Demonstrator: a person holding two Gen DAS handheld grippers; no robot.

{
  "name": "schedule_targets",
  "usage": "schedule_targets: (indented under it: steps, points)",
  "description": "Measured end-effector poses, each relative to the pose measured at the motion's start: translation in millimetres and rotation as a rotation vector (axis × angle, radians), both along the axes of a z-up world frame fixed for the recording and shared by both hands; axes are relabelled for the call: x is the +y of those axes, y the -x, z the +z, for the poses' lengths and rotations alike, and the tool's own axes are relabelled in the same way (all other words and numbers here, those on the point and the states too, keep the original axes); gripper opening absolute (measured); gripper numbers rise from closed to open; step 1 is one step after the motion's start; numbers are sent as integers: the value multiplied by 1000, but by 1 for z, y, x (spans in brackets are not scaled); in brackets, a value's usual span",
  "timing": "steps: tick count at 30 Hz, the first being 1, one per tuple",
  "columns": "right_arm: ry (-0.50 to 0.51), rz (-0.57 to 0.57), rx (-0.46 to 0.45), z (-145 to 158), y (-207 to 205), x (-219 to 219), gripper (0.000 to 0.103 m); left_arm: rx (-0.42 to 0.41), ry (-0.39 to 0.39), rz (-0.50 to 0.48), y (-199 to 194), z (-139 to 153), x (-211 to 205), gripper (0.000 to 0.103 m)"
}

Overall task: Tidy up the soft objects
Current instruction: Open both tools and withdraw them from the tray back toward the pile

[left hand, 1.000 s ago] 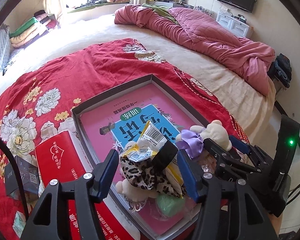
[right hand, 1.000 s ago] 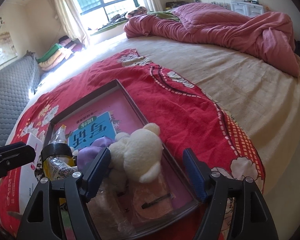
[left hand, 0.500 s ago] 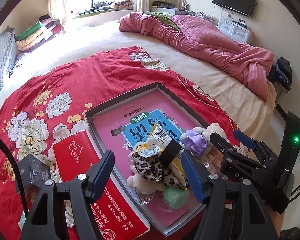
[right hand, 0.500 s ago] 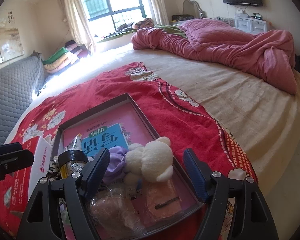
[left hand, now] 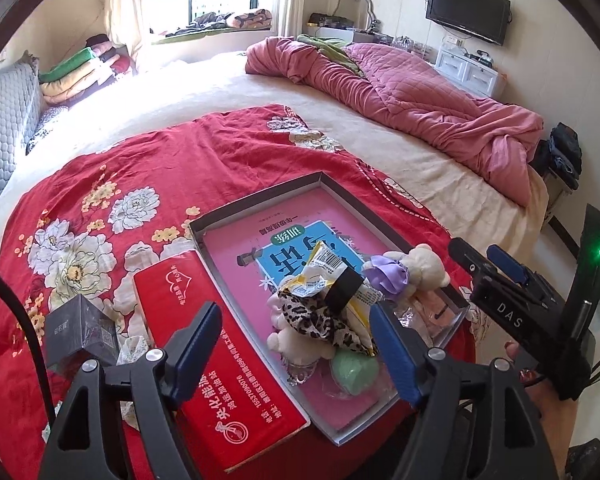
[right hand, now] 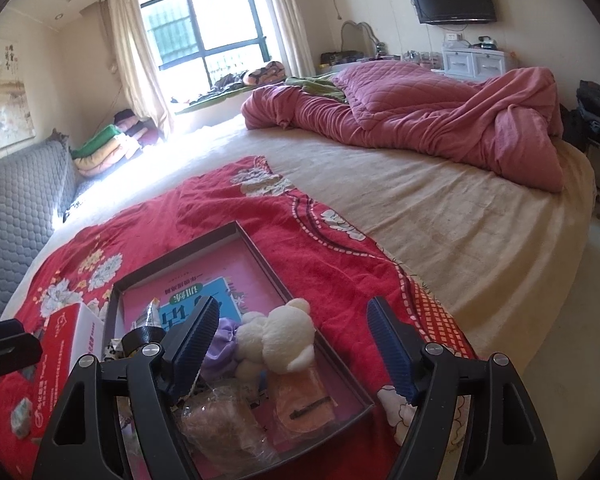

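1. Soft toys [left hand: 320, 320] are lying piled in the grey tray [left hand: 260, 200], just ahead of the left tool [left hand: 300, 336], its fingers standing apart.
2. Right tool [right hand: 292, 340] is hovering spread wide over the cream bear [right hand: 278, 342].

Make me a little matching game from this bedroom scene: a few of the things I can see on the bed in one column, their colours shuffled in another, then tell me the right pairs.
Things:
1. teddy bear
2. long box beside the tray
3. round soft pad at the tray's near end
4. rumpled quilt at the far side of the bed

Colours:
A. dusty pink
B. mint green
C. cream
D. red with white print

Pairs: 1-C, 2-D, 3-B, 4-A
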State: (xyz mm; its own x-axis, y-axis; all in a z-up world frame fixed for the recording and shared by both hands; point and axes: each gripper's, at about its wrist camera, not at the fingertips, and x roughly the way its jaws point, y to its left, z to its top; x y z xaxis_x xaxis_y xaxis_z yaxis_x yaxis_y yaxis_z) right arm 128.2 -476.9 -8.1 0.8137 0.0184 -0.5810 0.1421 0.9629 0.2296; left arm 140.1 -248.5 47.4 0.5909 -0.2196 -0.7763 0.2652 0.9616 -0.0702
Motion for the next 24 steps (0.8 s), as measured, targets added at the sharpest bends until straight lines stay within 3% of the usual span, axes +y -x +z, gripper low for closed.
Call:
schedule_targets:
  steps: [11, 24]
  points:
    - [49, 96, -138, 63, 22, 56, 79, -54, 2, 51, 24, 22, 35, 76]
    - [123, 192, -171, 97, 44, 110, 79, -72, -6, 144, 52, 41, 89, 78]
